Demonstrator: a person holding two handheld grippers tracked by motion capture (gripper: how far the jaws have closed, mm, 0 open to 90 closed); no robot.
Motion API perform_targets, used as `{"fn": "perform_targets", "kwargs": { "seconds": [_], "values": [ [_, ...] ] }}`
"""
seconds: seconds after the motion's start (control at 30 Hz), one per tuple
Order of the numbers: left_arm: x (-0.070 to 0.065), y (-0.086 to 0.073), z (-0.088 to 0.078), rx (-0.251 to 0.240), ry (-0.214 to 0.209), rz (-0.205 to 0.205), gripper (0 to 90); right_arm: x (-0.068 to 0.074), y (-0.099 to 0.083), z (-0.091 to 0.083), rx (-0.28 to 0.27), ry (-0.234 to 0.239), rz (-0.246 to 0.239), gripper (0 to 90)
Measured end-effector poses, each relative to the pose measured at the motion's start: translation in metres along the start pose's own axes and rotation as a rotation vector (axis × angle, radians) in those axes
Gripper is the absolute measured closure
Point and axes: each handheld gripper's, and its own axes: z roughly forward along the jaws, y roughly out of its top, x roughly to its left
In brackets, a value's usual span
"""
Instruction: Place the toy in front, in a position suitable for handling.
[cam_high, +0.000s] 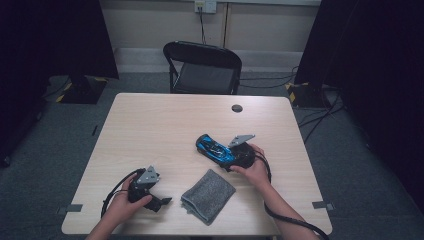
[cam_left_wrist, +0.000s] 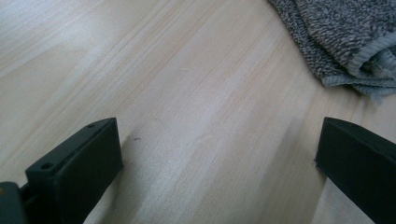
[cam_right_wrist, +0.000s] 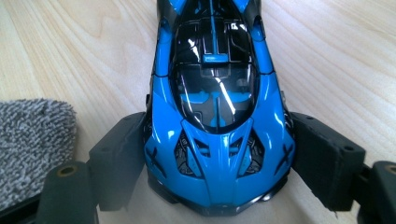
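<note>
The blue toy car (cam_high: 216, 149) sits on the light wooden table (cam_high: 165, 120), right of centre, lying at a slant. The right gripper (cam_high: 231, 159) is at the car's near end. In the right gripper view its jaws stand on either side of the car (cam_right_wrist: 217, 126), flanking the wide part of the body; the pads look to be touching the sides or very nearly so, but the angle is too tight to say whether they press, so the grip cannot be told for sure.

A folded grey cloth (cam_high: 208, 195) lies just in front of the car, near the table's front edge, between the two hands. One fuzzy corner of it (cam_right_wrist: 32, 140) shows just beside the right gripper's jaw.

The left gripper (cam_high: 161, 201) rests low near the front left of the table, its jaws spread wide with only bare wood between them; the cloth (cam_left_wrist: 345, 42) lies a little beyond.

A small dark round disc (cam_high: 237, 108) sits toward the far edge, well apart from everything. A black folding chair (cam_high: 202, 67) stands behind the table
</note>
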Motion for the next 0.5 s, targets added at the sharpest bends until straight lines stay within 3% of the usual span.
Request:
{"fn": "perform_targets", "kwargs": {
  "seconds": [0.07,0.3,0.5],
  "values": [
    [0.0,0.0,0.0,0.0,0.0,0.0,0.0,0.001,-0.002,0.001,0.009,-0.007,-0.01,22.2],
    [0.0,0.0,0.0,0.0,0.001,0.0,0.0,0.0,-0.012,0.0,-0.044,-0.008,0.001,21.9],
    [0.0,0.0,0.0,0.003,0.001,0.003,0.0,0.001,-0.013,-0.002,-0.045,-0.017,0.009,22.4]
  ]
}}
